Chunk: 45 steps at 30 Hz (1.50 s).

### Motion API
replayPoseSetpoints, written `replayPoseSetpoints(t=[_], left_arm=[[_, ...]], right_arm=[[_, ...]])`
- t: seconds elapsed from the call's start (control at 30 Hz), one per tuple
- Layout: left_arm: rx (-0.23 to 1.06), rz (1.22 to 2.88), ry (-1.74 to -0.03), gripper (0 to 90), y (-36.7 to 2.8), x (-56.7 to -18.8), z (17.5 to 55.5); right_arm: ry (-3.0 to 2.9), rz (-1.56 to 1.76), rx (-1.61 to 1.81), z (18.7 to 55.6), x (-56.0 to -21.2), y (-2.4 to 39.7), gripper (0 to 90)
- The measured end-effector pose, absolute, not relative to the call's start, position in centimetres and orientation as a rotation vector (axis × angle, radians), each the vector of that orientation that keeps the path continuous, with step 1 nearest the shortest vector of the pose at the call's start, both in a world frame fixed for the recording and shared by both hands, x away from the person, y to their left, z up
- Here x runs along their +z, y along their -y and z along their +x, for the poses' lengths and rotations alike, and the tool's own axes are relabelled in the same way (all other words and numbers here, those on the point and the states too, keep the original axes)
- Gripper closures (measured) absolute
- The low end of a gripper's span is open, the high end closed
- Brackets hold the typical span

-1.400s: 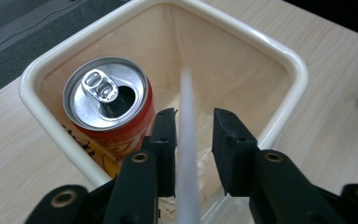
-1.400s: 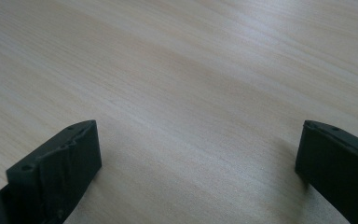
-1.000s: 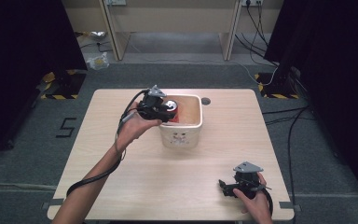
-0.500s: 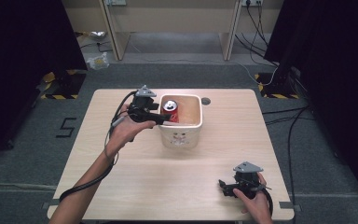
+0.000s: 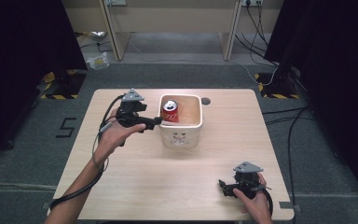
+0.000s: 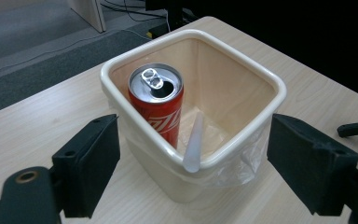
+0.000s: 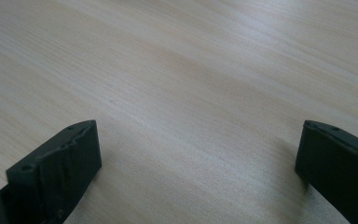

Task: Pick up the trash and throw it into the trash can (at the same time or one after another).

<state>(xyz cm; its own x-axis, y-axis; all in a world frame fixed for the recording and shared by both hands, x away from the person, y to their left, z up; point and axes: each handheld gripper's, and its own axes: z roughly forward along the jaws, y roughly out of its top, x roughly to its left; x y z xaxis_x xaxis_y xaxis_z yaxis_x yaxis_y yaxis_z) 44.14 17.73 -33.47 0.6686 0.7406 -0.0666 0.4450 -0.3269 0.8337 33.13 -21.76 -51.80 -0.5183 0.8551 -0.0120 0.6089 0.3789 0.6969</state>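
The left gripper (image 5: pixel 154 122) is pointing toward three o'clock from the left hand (image 5: pixel 116 133), its jaws having just been opening and now standing wide with nothing between them; the left forearm is stretching up from seven o'clock. The right gripper (image 5: pixel 223 185) is lying low at five o'clock, pointing toward nine o'clock, jaws spread wide; the right hand (image 5: pixel 254 200) is gripping it from behind.

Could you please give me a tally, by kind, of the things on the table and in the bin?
Red drink can, upright in the bin: 1
Cream bin with clear plastic liner: 1
White tapered piece leaning inside the bin: 1
Hand-held tongs, left and right, both open: 2
Total: 5
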Motion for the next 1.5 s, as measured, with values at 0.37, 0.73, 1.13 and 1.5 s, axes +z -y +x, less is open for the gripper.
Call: replayPoseSetpoints(t=[0.37,0.73,1.13,1.5], left_arm=[[0.421,1.946,-0.931,16.6,-19.7,-34.2,42.7],[0.428,1.909,-0.931,16.7,-21.4,-35.3,41.3],[0.409,1.885,-0.954,16.6,-22.5,-38.9,40.5],[0.402,1.875,-0.963,16.6,-22.7,-42.1,39.7]], right_arm=[[-2.273,1.273,0.913,33.1,-51.8,21.8,0.4],[-2.274,1.270,0.912,33.1,-51.8,21.8,0.4],[-2.274,1.277,0.910,33.1,-51.8,21.7,0.4],[-2.272,1.277,0.910,33.1,-51.8,21.7,0.4]])
